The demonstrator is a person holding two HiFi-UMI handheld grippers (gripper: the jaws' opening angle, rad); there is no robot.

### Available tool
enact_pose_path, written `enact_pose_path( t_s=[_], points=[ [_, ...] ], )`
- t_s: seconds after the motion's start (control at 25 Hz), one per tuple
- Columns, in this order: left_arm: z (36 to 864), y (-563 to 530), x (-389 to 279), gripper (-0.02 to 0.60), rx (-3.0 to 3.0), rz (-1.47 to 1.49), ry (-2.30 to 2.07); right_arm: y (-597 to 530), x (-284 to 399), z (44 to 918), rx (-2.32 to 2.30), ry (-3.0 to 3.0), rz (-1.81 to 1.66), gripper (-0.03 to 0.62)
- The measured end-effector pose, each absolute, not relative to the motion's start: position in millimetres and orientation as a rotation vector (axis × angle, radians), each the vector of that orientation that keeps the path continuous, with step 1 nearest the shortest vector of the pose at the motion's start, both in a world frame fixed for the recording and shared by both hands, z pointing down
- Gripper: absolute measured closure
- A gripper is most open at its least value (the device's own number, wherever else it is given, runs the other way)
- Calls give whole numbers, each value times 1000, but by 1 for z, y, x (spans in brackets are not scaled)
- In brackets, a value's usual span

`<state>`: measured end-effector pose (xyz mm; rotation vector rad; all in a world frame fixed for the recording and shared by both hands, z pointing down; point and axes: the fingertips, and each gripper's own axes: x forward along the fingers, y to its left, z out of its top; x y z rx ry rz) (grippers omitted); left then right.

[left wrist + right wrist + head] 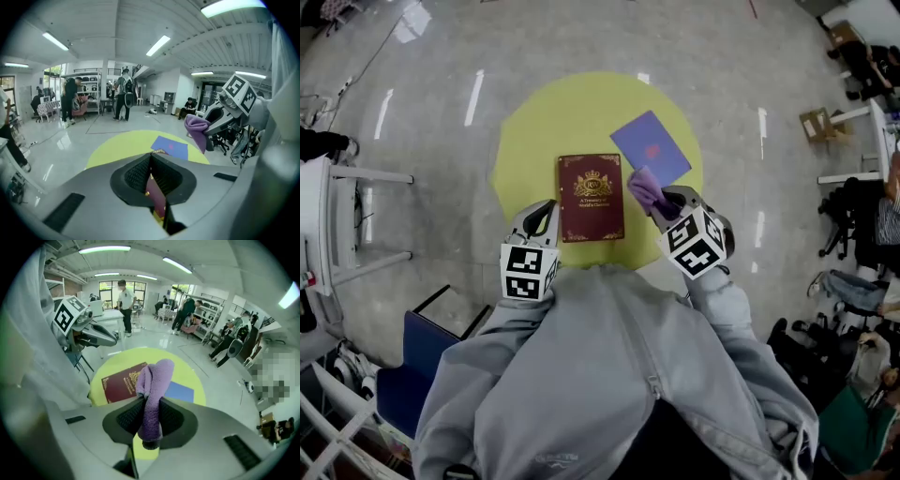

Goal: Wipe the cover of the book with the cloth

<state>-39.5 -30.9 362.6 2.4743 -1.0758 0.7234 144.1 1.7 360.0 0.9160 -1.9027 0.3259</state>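
Left gripper: at the near-left corner of the book, raised off the table. Its jaws are drawn nearly together, leaving only a slit. Maroon cover and yellow tabletop show through the slit, and the jaws grip nothing.
Book: maroon with a gold crest, lying flat and closed at the middle of the round yellow table. Its spine side is toward the left gripper and the cover is bare.
Cloth: a purple wad pinched in the right claw, with its loose end standing out past the jaw tips. In the head view it lies just right of the book's right edge. The left gripper view shows it held in the air, not on the cover.
Right gripper: near-right of the book, clamped on the cloth and pointing toward the far left.
Blue sheet: flat on the table, far-right of the book and close beside it.
Step in hand: probably the approach. The cloth is picked up and wiping has not begun.
Next move: likely to carry the cloth left over the cover, lower it until it presses, then stroke across. The left gripper could steady the near-left corner so the book does not slide.
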Motion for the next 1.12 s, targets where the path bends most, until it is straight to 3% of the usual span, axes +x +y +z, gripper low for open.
enact_pose_path(
  t_s=[0.68, 1.12],
  points=[
    [143, -70, -3, 563, 2825, 176, -1370, -53, 125, 142, 1597, -2199, -164, 509],
    [117, -25, 16, 563, 2877, 50, -1380, -4, 117, 103, 1851, -2418, -173, 510]
  ],
)
